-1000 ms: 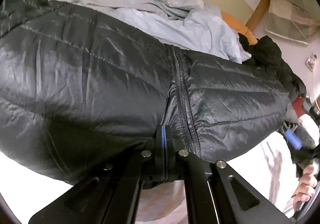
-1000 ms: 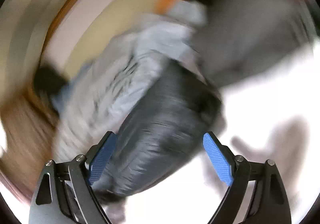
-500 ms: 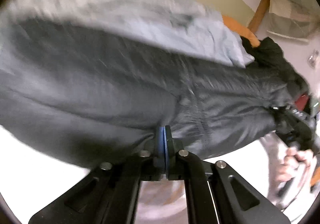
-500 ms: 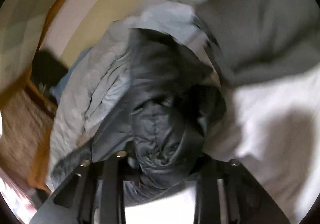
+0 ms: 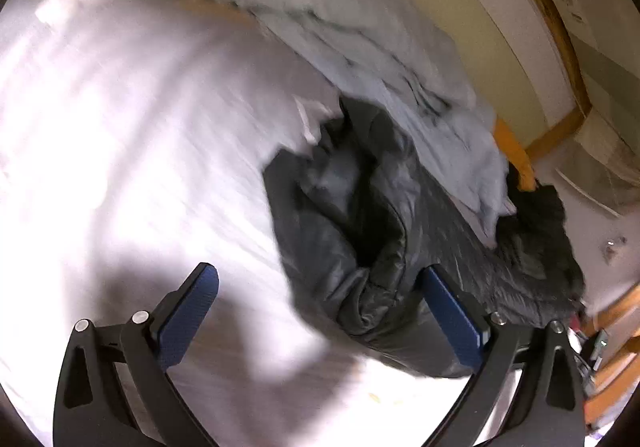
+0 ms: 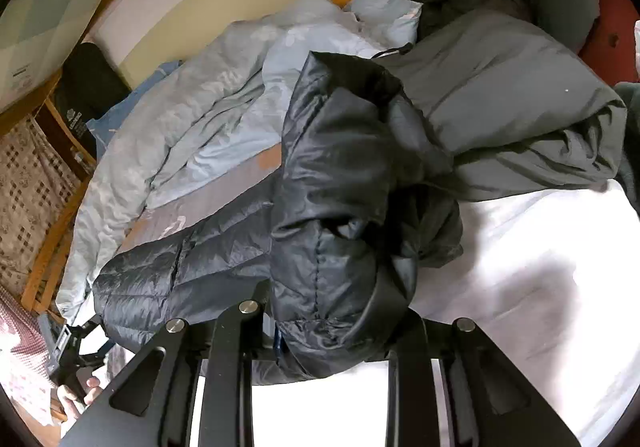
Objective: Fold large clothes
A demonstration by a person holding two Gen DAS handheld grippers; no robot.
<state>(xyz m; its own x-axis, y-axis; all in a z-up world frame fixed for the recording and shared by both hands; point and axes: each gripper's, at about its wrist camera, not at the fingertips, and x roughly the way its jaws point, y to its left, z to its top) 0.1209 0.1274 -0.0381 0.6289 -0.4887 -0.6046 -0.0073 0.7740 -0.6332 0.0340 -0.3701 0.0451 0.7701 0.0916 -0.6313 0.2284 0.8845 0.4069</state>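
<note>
White bed sheet (image 5: 120, 135) fills most of the left wrist view, with a rumpled light blue duvet (image 5: 360, 19) up at 12 o'clock against the wooden bed frame (image 5: 560, 47). Black puffer jacket (image 6: 340, 207) sits bunched on the bed; from the left tool (image 5: 320, 307) it's at about 2 o'clock. That tool's jaws have just been opening and now stand wide apart; jacket edge lies between them, untouched. Right tool (image 6: 340, 339) is clamped on a thick bunch of the jacket, lifting it a bit. A grey coat (image 6: 500, 99) lies past it at 1 o'clock. Looks like mid-fold: one side released, the other carried over. Next move probably needs laying that bunch flat and the left tool regripping a free edge.
</note>
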